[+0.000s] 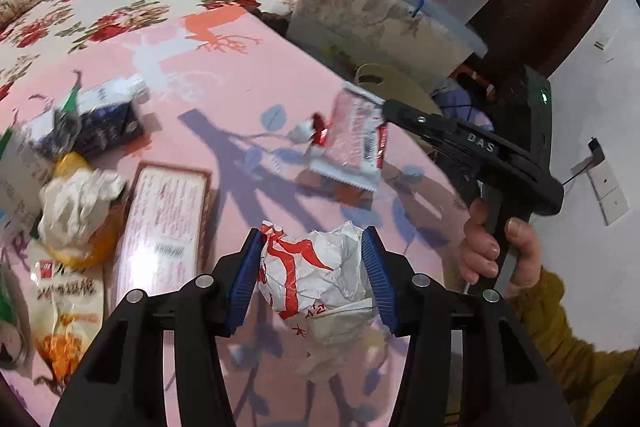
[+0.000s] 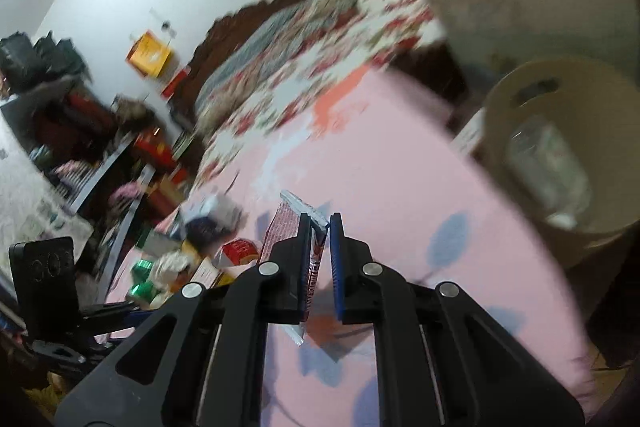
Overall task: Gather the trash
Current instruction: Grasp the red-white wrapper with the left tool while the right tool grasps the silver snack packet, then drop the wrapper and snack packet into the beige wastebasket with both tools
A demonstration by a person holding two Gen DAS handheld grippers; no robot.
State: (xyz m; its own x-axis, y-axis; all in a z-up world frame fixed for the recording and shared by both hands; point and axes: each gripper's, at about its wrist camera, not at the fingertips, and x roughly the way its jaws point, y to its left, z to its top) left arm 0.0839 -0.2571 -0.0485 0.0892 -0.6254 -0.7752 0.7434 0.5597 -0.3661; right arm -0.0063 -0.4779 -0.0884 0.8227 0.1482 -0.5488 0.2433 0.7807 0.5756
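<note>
Holding a crumpled white-and-red paper wrapper (image 1: 316,279) clamped between its blue-padded fingers, the left gripper (image 1: 316,277) hangs above the pink table (image 1: 248,75). Right gripper (image 2: 320,259): fingers pinched on a red-and-white snack packet (image 2: 286,227), lifted, apparently clear of the table. Remaining: crumpled tissue (image 1: 80,203), flat box (image 1: 164,223), snack bag (image 1: 66,311); beige bin (image 2: 560,155) beside the table's edge.

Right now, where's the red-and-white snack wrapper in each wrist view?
Left wrist: snack wrapper right of centre, hanging from the right tongs, above the pink sheet.
Right wrist: snack wrapper at centre, pinched edge-on between the pads, its top sticking out past them.
Shared landmark: the beige bin off the bed's edge.
</note>
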